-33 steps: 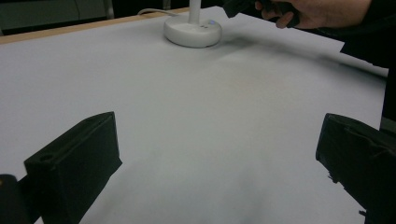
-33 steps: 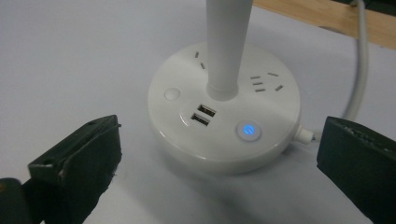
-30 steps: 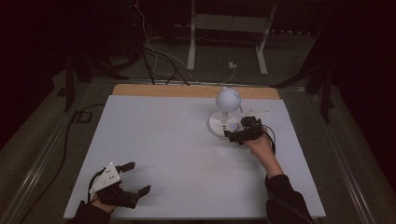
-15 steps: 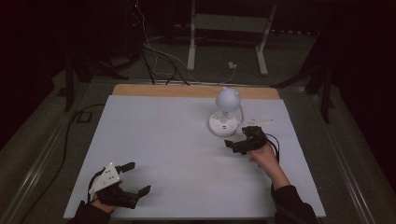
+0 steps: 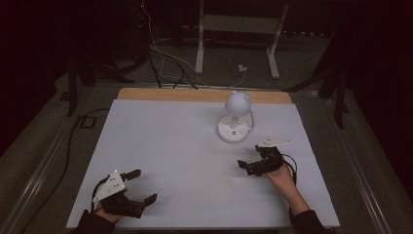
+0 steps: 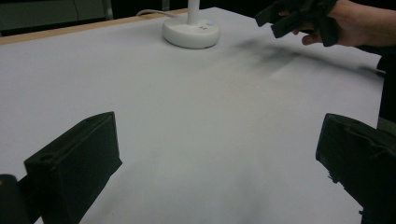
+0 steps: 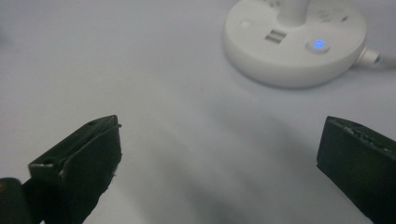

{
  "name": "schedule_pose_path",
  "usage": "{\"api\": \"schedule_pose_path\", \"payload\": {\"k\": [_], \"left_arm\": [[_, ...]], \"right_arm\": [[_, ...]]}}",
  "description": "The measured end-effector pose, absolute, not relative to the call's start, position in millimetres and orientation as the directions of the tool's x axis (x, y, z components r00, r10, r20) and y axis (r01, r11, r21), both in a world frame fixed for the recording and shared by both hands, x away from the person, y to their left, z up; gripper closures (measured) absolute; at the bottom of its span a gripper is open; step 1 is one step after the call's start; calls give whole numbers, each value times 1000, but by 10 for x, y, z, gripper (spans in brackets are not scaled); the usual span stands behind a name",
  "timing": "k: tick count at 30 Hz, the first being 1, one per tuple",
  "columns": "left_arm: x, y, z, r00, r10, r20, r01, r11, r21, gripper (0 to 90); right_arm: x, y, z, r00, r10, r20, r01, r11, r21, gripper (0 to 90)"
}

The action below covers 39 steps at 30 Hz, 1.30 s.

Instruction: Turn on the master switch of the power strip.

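Observation:
A small white desk lamp [image 5: 237,104] with a round head stands on its round base [image 5: 232,131] at the back right of the white table. In the right gripper view the base [image 7: 294,44] shows a glowing blue button [image 7: 319,45] and two slots. My right gripper [image 5: 250,159] hovers just in front of the base, open and holding nothing [image 7: 219,154]. My left gripper [image 5: 145,185] rests near the front left edge, also open and holding nothing [image 6: 217,158]. Its view shows the lamp base [image 6: 191,32] far off and the other hand's gripper [image 6: 294,16].
The white table top [image 5: 170,146] has a wooden strip [image 5: 170,94] along its far edge. Cables [image 5: 160,53] and a metal stand [image 5: 234,29] lie on the dark floor behind the table. A cord [image 7: 371,57] leaves the lamp base on its right.
My right gripper has pulled back from the lamp base toward the person's side of the table. The left gripper has stayed put.

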State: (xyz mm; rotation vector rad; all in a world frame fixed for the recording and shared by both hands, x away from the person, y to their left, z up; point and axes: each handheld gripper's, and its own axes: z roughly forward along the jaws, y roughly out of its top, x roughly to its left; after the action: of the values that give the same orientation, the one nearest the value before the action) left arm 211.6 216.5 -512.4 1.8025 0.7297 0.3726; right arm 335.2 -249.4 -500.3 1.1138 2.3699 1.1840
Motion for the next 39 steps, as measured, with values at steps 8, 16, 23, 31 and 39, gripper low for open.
{"api": "schedule_pose_path", "payload": {"k": [8,16,23,31,39], "left_arm": [[2110,2166,-5117,762,641,-94,291,-210,933,2],[2106,2167,-5113,764,639,-90,288,-212,934,2],[2099,2158,-5112,766,637,-86,285,-216,934,2],[2101,2157,-5118,768,635,-89,286,-216,934,2],[2093,2149,-5115,769,634,-87,285,-218,934,2]], "right_arm": [[3054,-2565,-5112,-674,736,56,504,403,764,0],[2825,-2706,-5165,-679,732,54,507,415,755,0],[2630,-2853,-5192,-669,742,51,520,418,745,0],[2386,-3047,-5244,-659,752,-1,518,454,725,0],[2287,-3264,-5267,-612,791,-7,538,423,729,0]]}}
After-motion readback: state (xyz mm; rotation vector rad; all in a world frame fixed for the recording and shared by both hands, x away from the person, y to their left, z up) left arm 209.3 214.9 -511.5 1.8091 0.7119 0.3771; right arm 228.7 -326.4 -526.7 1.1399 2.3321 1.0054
